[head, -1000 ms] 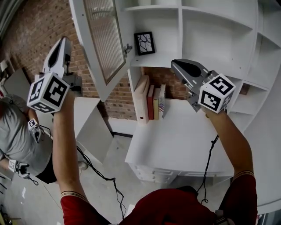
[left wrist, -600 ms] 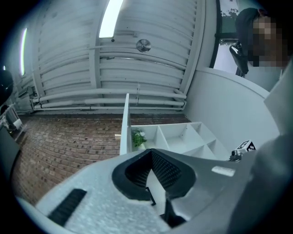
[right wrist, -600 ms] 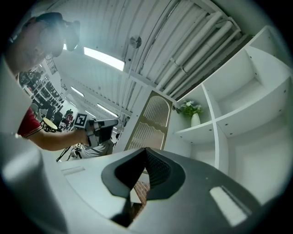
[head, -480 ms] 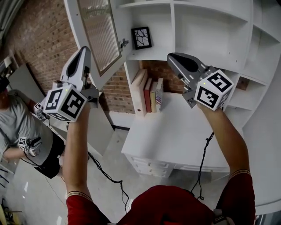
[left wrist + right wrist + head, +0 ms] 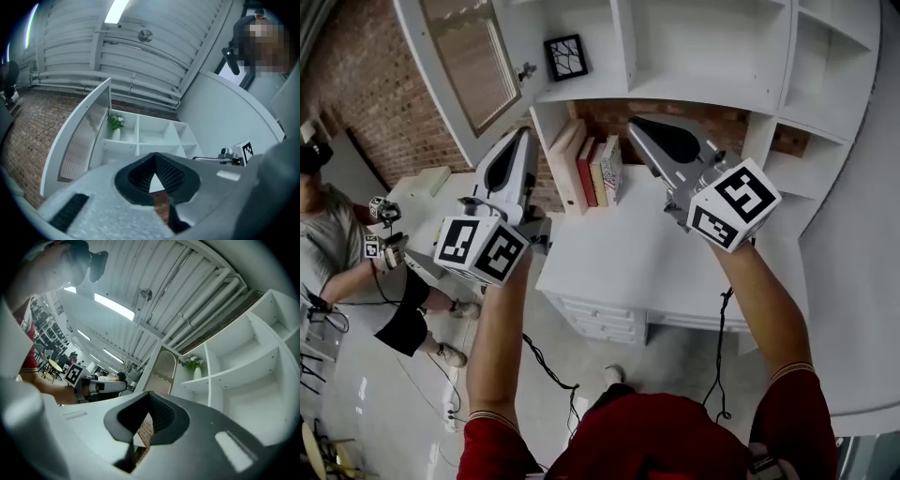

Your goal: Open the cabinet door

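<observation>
Presently the glazed cabinet door stands swung wide at upper left, long edge upright, above and beyond the left gripper, the nearer tool. That and the right gripper show jaws pressed together, empty.

No words or numbers are legible: the books have spines too small to read, and the marker cubes show only black-and-white square patterns.
</observation>
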A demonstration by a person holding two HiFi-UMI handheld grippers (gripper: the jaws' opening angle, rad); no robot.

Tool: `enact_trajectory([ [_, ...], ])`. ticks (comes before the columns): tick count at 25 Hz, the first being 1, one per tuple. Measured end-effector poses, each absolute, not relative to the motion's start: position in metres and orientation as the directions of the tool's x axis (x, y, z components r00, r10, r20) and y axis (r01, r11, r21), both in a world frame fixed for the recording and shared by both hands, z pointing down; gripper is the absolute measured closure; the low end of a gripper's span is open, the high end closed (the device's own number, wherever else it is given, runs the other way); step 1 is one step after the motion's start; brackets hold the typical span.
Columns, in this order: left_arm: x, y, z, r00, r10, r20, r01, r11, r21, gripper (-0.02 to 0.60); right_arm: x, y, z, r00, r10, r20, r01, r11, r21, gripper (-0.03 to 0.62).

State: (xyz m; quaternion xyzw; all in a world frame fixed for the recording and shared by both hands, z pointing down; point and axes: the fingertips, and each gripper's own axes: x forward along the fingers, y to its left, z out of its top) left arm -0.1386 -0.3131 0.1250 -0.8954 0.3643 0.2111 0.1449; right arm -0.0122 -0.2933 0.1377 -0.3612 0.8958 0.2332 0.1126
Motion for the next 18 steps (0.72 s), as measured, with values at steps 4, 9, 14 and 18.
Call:
enact_trajectory([
  [4,-0.108,-0.277,0.147,0.665,-0.594,-0.453,-0.7,-0.707,-0.1,0.575,-0.006,-0.259,0.153,-0.715,-0.591,-0.373,-0.698,0.635,0.332,0.58],
  [9,-0.087,-0.246,0.172,0.686,-0.598,-0.414,-0.692,-0.712,-0.118,0.575,-0.002,-0.227,0.176,-0.706,-0.602,-0.373,-0.706,0.632,0.318,0.582],
  [14,-0.084,-0.224,0.188,0.706,-0.574,-0.414,-0.674,-0.724,-0.147,0.575,-0.005,-0.21,0.197,-0.675,-0.63,-0.385,-0.736,0.615,0.285,0.582],
  [18,-0.089,-0.212,0.201,0.728,-0.561,-0.394,-0.655,-0.739,-0.158,0.575,-0.004,-0.199,0.207,-0.625,-0.663,-0.412,-0.776,0.585,0.237,0.582],
])
